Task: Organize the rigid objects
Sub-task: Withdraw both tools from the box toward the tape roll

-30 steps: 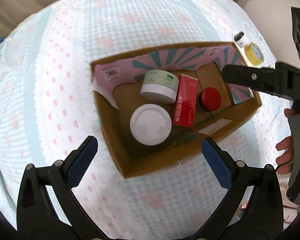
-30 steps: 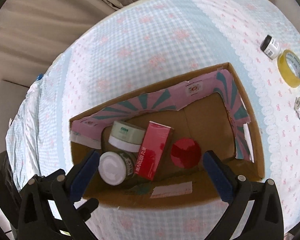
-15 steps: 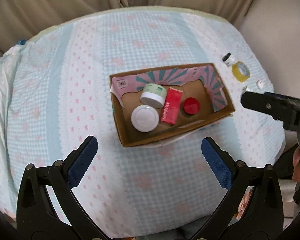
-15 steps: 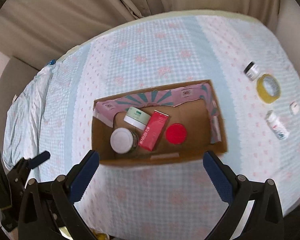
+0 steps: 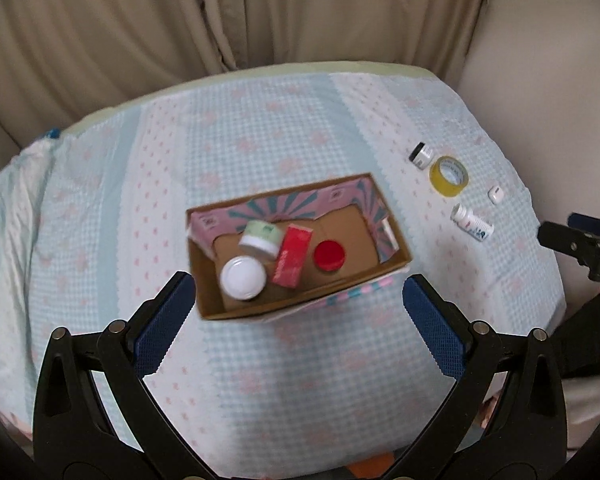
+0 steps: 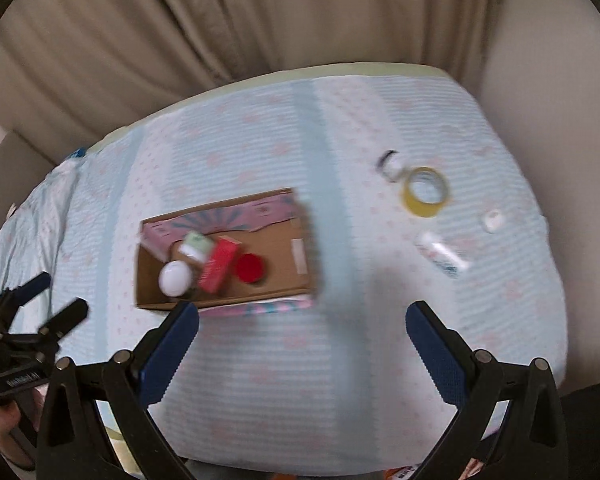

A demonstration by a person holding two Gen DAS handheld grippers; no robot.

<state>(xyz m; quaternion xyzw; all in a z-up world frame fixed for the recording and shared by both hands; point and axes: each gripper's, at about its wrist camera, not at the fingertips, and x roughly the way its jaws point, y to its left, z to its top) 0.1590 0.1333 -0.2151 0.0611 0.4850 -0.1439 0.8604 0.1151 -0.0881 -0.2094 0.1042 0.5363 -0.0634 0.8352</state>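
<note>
A cardboard box (image 5: 398,258) (image 6: 148,284) stands mid-table. It holds a white-lidded jar (image 5: 243,277), a green-lidded jar (image 5: 261,236), a red carton (image 5: 292,256) and a red lid (image 5: 329,255). To its right on the cloth lie a small black-capped jar (image 5: 420,155), a yellow tape roll (image 5: 449,174) (image 6: 424,191), a small white piece (image 5: 496,194) and a white bottle (image 5: 472,223) (image 6: 442,254). My left gripper (image 5: 298,322) is open and empty, high above the near edge. My right gripper (image 6: 302,344) is open and empty, also held high.
The table wears a light blue checked cloth (image 5: 260,140) with pink flowers. Beige curtains (image 5: 220,16) hang behind it and a pale wall (image 5: 540,60) stands at the right. The right gripper shows at the left wrist view's right edge (image 5: 580,240).
Both grippers have pulled up and back from the box, so the whole table now shows. The right wrist view has swung right and is blurred. The objects stayed put.
</note>
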